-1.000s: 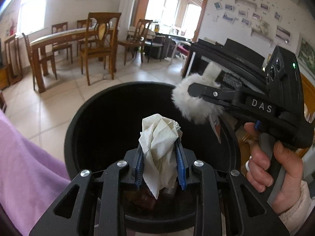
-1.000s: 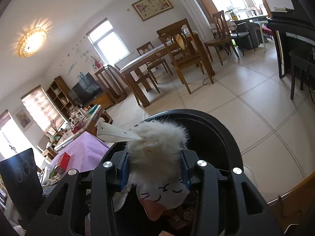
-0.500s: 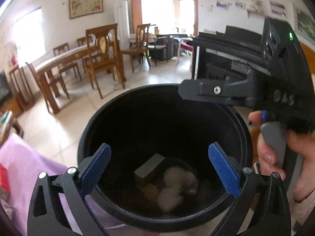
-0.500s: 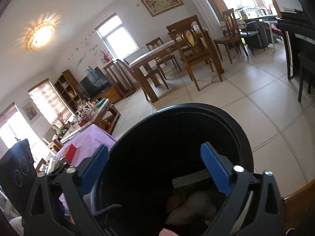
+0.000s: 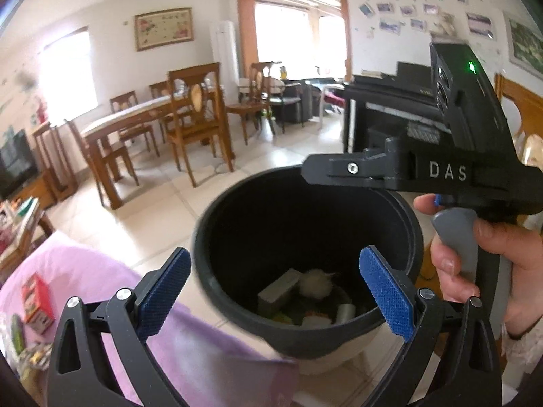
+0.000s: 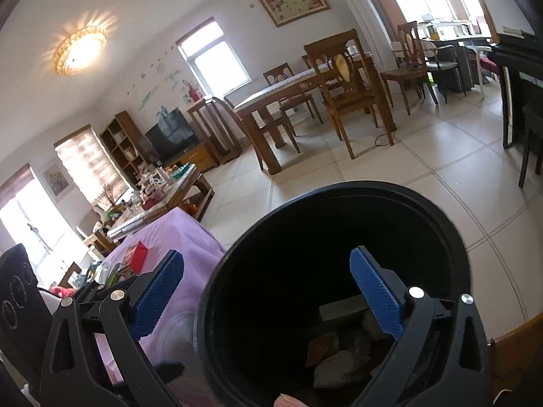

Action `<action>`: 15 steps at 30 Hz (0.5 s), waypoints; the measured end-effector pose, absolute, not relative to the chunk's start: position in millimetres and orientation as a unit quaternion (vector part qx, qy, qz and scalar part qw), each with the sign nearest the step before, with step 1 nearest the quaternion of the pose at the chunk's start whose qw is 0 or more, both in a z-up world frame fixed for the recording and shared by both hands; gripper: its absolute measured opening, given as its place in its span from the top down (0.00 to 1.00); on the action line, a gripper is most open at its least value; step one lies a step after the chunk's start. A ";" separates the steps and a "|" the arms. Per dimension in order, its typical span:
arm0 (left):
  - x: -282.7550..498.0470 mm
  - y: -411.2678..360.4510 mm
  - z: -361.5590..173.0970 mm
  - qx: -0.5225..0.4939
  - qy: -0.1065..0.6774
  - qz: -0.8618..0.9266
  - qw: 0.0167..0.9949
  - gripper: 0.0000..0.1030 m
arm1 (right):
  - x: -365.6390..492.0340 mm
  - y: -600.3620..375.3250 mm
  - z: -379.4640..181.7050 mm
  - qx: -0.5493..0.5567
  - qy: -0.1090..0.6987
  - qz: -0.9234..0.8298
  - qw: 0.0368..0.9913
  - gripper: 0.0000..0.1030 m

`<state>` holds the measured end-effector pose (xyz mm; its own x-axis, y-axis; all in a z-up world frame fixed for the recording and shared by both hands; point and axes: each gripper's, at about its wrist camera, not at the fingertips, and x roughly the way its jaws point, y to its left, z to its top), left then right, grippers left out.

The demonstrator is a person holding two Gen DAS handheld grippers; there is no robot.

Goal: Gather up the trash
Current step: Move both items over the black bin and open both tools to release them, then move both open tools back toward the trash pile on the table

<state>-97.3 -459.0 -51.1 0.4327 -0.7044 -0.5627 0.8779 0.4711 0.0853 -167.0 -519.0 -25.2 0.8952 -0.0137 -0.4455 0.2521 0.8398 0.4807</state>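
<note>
- The left gripper [image 5: 275, 291] is hanging over the near rim of the black trash bin [image 5: 237, 308], its blue-padded fingers [image 5: 385, 291] standing wide apart and gripping nothing.
- The bin's round mouth is sitting just ahead of and below the left tongs; the right pad is lying over the opening and the left pad is lying outside the rim, above the purple cloth [image 5: 85, 281].
- Trash is lying at the bottom of the bin, between and just beyond the left pads: a grey box-shaped piece [image 5: 278, 291], a white fluffy ball [image 5: 314, 283] touching it on the right, and a small white roll [image 5: 344, 313] nearer the right pad, with blurred scraps of other colours around them.
- The right gripper [image 6: 268, 288] is likewise standing spread open and empty, with its right pad over the bin's mouth [image 6: 451, 237] and its left pad outside the rim.
- In the right wrist view the inside of the bin is showing dark; a grey block [image 6: 342, 308] and crumpled pale pieces [image 6: 336, 366] are lying at the bottom, below the right pad.
- In the left wrist view the body of the right tool [image 5: 441, 169], marked DAS, is reaching across the far right rim of the bin, held by a hand [image 5: 492, 257].
- A small red box [image 5: 35, 298] is lying on the purple cloth, left of the left tongs.
</note>
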 end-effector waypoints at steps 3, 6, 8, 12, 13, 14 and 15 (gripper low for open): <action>-85.8 -423.4 -41.8 0.160 0.233 -0.460 0.842 0.05 | -155.2 -502.2 -19.2 0.260 0.229 -0.063 0.936 0.05; -64.2 -368.5 -30.8 0.111 0.238 -0.420 0.869 0.05 | -140.4 -479.0 -15.1 0.242 0.243 -0.047 0.938 0.05; -45.5 -326.5 -24.9 0.073 0.248 -0.385 0.886 0.05 | -127.8 -460.0 -13.7 0.227 0.255 -0.031 0.939 0.05; -9.6 -230.2 -18.7 0.003 0.266 -0.295 0.918 0.05 | -103.5 -420.4 -11.5 0.200 0.275 0.007 0.940 0.05; 1.7 -197.5 -18.2 -0.013 0.268 -0.262 0.927 0.05 | -95.2 -407.2 -10.8 0.191 0.281 0.021 0.940 0.05; 8.5 -175.4 -16.3 -0.022 0.266 -0.236 0.934 0.05 | -87.7 -395.4 -10.7 0.184 0.287 0.034 0.939 0.05; 17.4 -149.4 -16.1 -0.028 0.266 -0.202 0.942 0.05 | -80.4 -384.3 -10.3 0.178 0.293 0.046 0.938 0.05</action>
